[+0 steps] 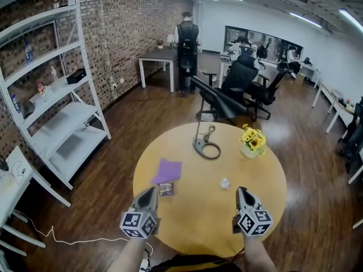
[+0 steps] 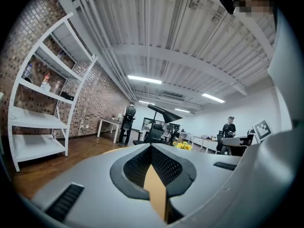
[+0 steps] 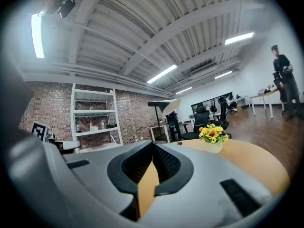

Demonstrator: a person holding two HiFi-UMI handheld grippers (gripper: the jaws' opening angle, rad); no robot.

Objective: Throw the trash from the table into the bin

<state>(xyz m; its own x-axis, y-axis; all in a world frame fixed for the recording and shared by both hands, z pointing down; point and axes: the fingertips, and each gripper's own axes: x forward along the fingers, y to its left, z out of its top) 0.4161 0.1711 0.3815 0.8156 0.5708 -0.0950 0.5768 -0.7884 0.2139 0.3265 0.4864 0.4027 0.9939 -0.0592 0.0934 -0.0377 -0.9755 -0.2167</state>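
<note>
The round table [image 1: 266, 174] is yellow wood, and the trash lies on top of it. A small white paper ball [image 1: 225, 183] sits near the middle of the table. A purple paper [image 1: 168, 170] lies flat near the table's left edge. A little brown packet [image 1: 166, 189] lies just beside it, on the side closer to the person. The left gripper [image 1: 151, 190] is over the near left edge of the table, close to the packet. Its fingers are closed tight and there is nothing in them. The right gripper [image 1: 240, 190] is over the near side of the table, just right of the paper ball and not touching it. Its fingers are closed too, with nothing between them. Both grippers point flat across the table. Yellow flowers [image 1: 253, 140] stand in a pot on the far right part of the table. A black lamp [image 1: 199, 145] stands on the far side of the table. A white shelf [image 1: 57, 112] stands on the floor to the left of the table, by the brick wall. Black chairs [image 1: 249, 84] stand beyond the table. A person [image 1: 187, 44] stands far behind the table.
</note>
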